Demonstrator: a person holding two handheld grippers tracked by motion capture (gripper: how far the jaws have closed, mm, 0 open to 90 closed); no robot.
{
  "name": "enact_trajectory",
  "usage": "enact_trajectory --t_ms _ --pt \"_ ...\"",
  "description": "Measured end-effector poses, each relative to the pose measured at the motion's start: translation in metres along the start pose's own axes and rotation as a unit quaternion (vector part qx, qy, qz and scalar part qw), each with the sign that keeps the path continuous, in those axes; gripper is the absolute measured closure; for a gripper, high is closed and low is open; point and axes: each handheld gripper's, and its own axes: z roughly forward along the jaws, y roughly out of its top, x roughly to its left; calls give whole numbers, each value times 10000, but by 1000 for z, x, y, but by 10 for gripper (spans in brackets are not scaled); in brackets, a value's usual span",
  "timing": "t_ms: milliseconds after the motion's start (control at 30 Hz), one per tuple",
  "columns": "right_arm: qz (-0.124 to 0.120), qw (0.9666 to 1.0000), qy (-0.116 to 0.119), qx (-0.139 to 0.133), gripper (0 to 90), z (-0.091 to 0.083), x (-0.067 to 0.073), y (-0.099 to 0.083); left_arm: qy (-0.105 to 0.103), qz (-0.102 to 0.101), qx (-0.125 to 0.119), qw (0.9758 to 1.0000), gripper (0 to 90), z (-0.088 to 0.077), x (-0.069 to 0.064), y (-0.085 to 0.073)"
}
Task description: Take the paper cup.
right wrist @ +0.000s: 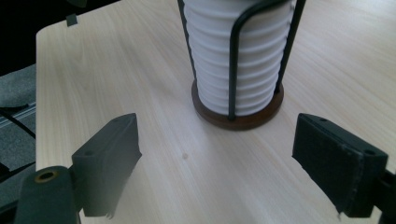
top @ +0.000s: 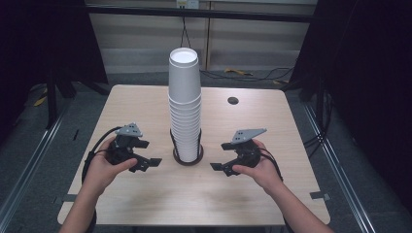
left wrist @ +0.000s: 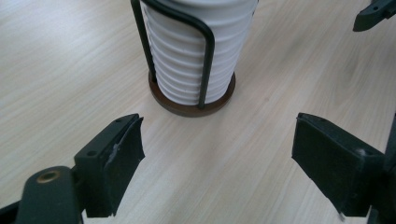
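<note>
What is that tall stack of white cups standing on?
The stack of white cups stands on a round dark brown base on the table, with black wire uprights rising around it. The stack covers the base's top surface.

No writing, label, brand, number or sign is showing legibly in any view: the white cup stack, its dark wire holder and the wooden counter are all showing plain, unmarked surfaces.
</note>
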Motion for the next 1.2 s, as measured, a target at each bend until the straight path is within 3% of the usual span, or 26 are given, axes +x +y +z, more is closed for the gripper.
enact_trajectory --t_ms 167,467,633,967,1200 --pt "-76 9999 -2 -136 145 -3 1 16 16 34 -22 10000 164 -10 -1 12" --pt "57 9993 -10 -373 144 -9 -3 40 -19 174 -77 9998 164 -19 -1 44" --pt "32 9990 -67 -450 145 -12 -3 52 -14 205 -137 9997 165 -21 -2 54" --pt "36 9980 73 -624 144 -20 -4 75 -9 197 -142 9997 164 -26 1 74" --pt "-48 9973 -24 -729 144 -24 -5 91 -8 256 -191 9995 163 -33 2 92"
